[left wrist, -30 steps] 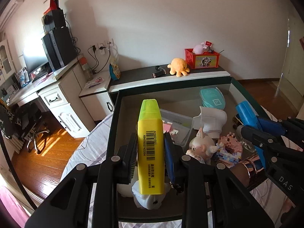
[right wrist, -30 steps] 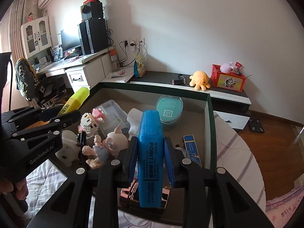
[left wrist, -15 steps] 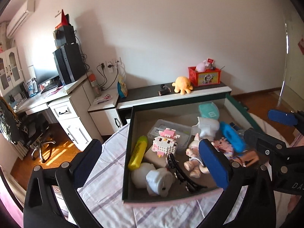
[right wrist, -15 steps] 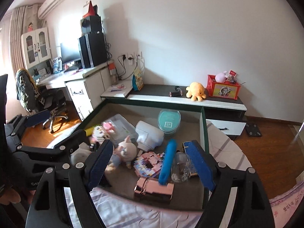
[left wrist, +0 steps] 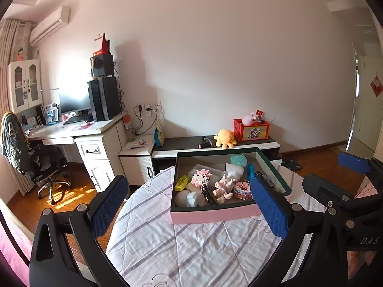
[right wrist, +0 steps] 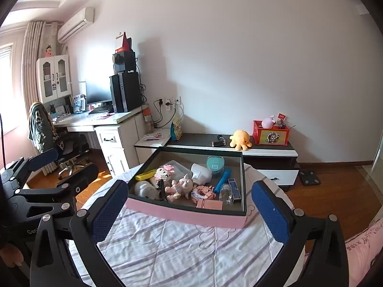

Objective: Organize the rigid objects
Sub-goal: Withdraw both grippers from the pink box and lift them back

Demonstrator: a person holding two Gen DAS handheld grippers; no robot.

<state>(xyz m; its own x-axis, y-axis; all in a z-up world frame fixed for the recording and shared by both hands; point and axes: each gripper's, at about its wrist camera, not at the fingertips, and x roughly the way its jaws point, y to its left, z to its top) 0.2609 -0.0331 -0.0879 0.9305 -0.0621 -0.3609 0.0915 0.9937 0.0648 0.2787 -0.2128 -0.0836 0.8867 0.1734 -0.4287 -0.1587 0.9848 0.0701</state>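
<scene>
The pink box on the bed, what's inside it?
The pink box holds a yellow highlighter, blue highlighter, pink block toy, pig doll and teal round tin. Whatever lies underneath them is covered.

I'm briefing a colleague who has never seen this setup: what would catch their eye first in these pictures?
Probably the pink-fronted box on the striped bedcover, crowded with small toys, with a yellow highlighter lying at its left side and a blue highlighter towards its right. Next, the left gripper and right gripper in the foreground, both wide open and empty. Behind, an orange plush octopus sits on the low dark cabinet.
</scene>
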